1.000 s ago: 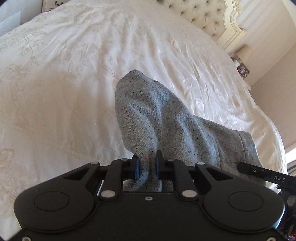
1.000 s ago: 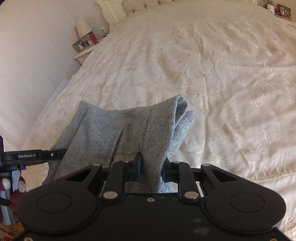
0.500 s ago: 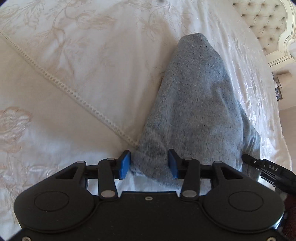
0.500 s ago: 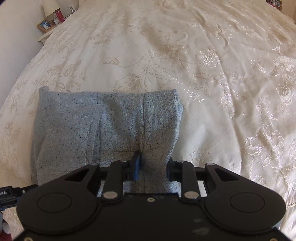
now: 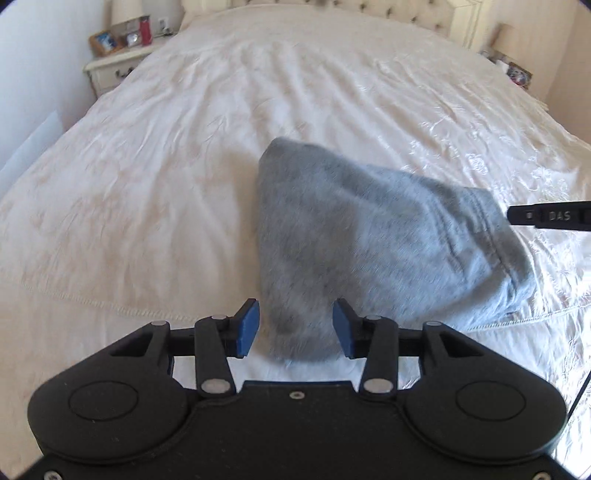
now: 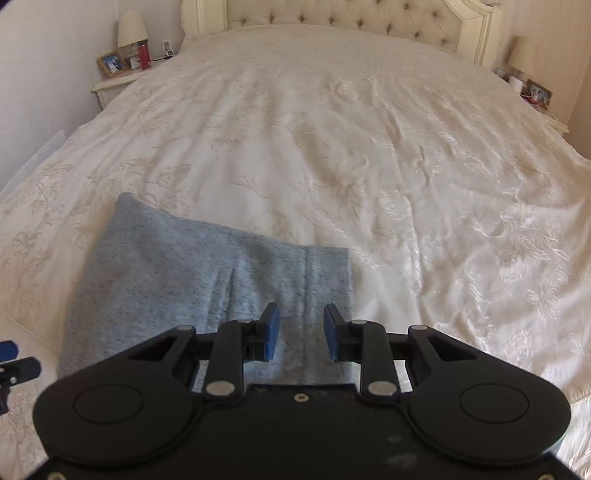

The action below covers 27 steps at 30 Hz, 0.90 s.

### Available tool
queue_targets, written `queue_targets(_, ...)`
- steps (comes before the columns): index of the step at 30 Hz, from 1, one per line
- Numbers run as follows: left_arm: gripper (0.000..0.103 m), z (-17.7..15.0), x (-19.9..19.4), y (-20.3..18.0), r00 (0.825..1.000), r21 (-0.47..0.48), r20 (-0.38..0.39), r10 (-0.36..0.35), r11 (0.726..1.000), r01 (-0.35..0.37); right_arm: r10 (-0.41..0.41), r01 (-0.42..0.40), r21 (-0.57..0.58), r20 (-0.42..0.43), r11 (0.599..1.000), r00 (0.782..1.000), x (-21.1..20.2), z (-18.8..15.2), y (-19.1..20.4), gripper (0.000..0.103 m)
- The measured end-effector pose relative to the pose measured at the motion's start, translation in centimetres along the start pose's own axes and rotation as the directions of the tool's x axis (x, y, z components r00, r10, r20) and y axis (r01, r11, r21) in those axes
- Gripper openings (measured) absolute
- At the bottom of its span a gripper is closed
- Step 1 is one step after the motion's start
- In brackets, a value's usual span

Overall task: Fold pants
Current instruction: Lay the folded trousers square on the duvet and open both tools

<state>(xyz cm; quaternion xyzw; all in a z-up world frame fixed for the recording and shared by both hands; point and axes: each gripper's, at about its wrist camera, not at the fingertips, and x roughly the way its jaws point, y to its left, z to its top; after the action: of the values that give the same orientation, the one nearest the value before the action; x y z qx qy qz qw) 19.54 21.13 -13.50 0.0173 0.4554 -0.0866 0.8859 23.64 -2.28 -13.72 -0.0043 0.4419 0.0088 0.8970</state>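
Left wrist view: the left claw (image 5: 295, 330) stands wide, its blue pads (image 5: 248, 326) clear of the cloth on either side, having just been opening. Between the jaws lies the near corner of the grey pants (image 5: 369, 243), folded into a thick, roughly triangular bundle that rests on the cream embroidered bedspread (image 5: 166, 177), right of the frame's middle and near the bed's foot edge. The picture is blurred, so the fabric's seams are hard to read. The tip of the right claw's black arm, lettered "DAS" (image 5: 550, 216), reaches in at the right edge just above the bundle. A bedside cabinet (image 5: 110, 72) with a framed photo and a red can stands far left beside the tufted headboard (image 5: 369, 7).

Right wrist view: the right claw (image 6: 301, 332) is moderately open, its jaws having eased in slightly after opening; the pads (image 6: 271, 332) flank a seamed strip of the pants (image 6: 184, 280) without pressing it. The bundle lies flat on the bedspread (image 6: 369, 147) at lower left. A lamp (image 6: 132, 27) and framed photo (image 6: 112, 63) sit on the left nightstand; a second lamp (image 6: 522, 51) stands far right.
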Motion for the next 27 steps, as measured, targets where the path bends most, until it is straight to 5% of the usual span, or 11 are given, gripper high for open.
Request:
queue_targets(3,0.054,1.8,3.1,-1.7,1.0,0.051,-0.004,-0.015,0.999,0.015,0.021,-0.021,0.01,-0.012,1.0,1.0,1.7,0.3,1.4,0.027)
queue_targets(6,0.056,2.2,7.0,-2.7,0.997,0.079,-0.065,0.035,0.996,-0.03,0.005,-0.001,0.035,-0.117,0.999,0.993,5.5,-0.5,2.1,0.026)
queue_targets(8,0.064,1.7,9.2,-2.7,0.991,0.085,-0.123,0.061,0.995,-0.051,-0.013,0.018,0.022,-0.202,1.0,0.979,8.2,-1.8,2.3,0.025)
queue_targets(10,0.069,1.4,9.5,-2.5,0.99,0.097,-0.119,0.078,0.993,-0.067,-0.035,0.03,-0.033,-0.183,0.999,0.982,8.9,-2.3,2.9,0.025)
queue_targets(17,0.066,1.0,6.0,-1.3,0.993,0.021,-0.112,0.026,0.999,-0.024,-0.03,0.032,0.009,-0.169,0.999,0.985,5.1,-2.8,2.8,0.029)
queue_targets(27,0.064,-5.0,-1.4,-3.3,0.992,-0.047,-0.122,0.04,0.998,-0.046,0.065,-0.047,0.096,-0.194,0.994,0.979,-3.2,-7.2,1.4,0.029)
